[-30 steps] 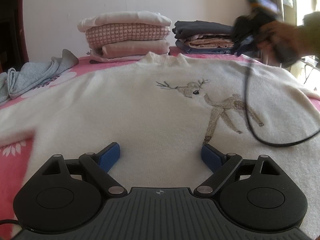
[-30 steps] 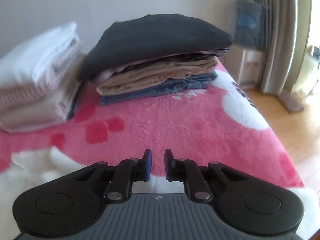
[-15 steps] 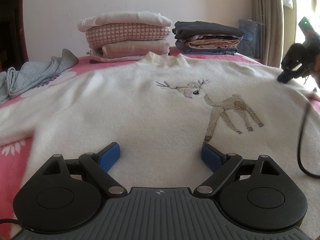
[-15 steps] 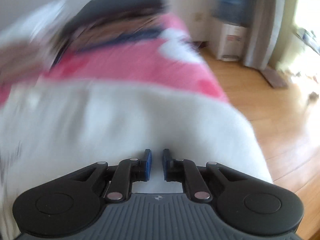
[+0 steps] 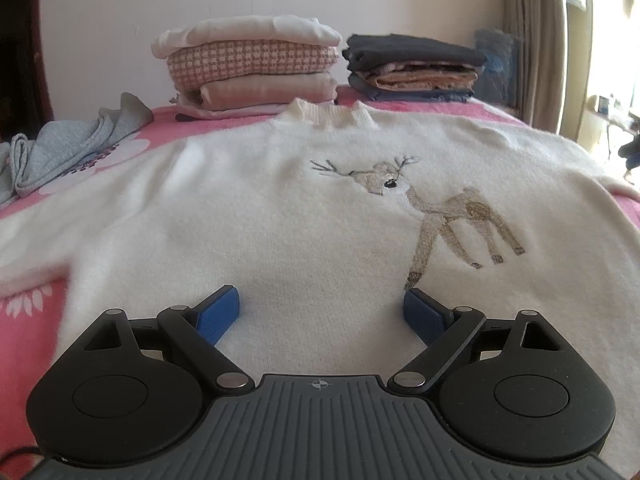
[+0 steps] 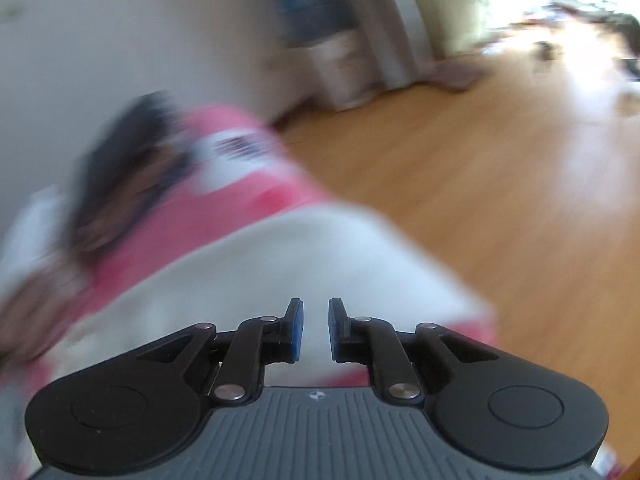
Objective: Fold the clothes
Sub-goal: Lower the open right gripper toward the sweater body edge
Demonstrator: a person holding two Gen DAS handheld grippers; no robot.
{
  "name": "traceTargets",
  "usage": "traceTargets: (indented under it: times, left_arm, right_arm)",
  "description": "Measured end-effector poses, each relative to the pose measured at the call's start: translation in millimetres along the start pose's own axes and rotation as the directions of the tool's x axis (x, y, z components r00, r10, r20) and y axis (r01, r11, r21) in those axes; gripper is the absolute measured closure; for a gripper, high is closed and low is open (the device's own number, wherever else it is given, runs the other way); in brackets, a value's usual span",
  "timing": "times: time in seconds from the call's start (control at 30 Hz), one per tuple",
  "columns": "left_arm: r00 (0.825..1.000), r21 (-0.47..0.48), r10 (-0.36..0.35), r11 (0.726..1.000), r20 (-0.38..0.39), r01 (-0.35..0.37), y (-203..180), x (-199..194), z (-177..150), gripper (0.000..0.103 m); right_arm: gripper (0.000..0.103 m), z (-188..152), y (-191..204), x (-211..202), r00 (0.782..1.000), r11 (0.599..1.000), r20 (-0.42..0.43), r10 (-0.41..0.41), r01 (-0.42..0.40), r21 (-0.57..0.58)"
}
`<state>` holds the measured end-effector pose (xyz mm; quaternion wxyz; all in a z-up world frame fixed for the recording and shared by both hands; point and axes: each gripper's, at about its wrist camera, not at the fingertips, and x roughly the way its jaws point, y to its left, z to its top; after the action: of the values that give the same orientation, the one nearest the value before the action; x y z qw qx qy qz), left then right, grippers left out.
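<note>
Cream sweater point(image 5: 280, 220) w/ embroidered deer point(image 5: 432, 212) lies flat, face up on pink blanket point(image 5: 24, 320), collar at 12 o'clock toward two folded stacks point(image 5: 248, 68). Grey garment point(image 5: 60, 152) crumpled at 10 o'clock. Vs. a sec ago: right gripper point(image 6: 315, 330) and its cable are gone from over the sweater's 2 o'clock side; it's now off the edge by a sleeve point(image 6: 320, 264), view blurred, tilted; jaws just widened a bit, narrow gap, nothing between. Left gripper point(image 5: 320, 312) low over hem, jaws wide apart, empty.

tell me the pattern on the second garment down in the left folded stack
Pink-and-white houndstooth garment, clearest in the left wrist view.
</note>
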<state>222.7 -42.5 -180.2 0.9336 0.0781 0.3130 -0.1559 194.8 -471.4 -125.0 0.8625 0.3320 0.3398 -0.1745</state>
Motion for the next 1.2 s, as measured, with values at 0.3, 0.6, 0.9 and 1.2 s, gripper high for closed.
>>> traceTargets:
  times: [0.3, 0.6, 0.9, 1.2]
  left_arm:
    - [0.987, 0.057, 0.011, 0.998, -0.162, -0.002, 15.8, -54.1, -20.1, 0.012]
    - [0.977, 0.154, 0.040, 0.988, -0.209, -0.007, 27.9, -135.8, -81.4, 0.011]
    - [0.975, 0.143, 0.069, 0.989, -0.214, -0.038, 34.7, -160.4, -93.4, 0.011]
    - [0.973, 0.079, 0.039, 0.997, -0.227, -0.022, 45.9, -158.4, -99.5, 0.009]
  right_arm:
    - [0.090, -125.3, 52.6, -14.4, 0.977, 0.945, -0.212, 0.011, -0.079, -0.316]
    - [0.090, -185.6, 27.1, -104.3, 0.931, 0.944, -0.337, -0.137, 0.020, -0.329]
    - [0.089, -217.6, 61.6, -145.2, 0.938, 0.906, -0.341, -0.067, -0.086, -0.415]
    - [0.089, -239.3, 51.2, -151.3, 0.887, 0.838, -0.383, -0.259, 0.009, -0.545]
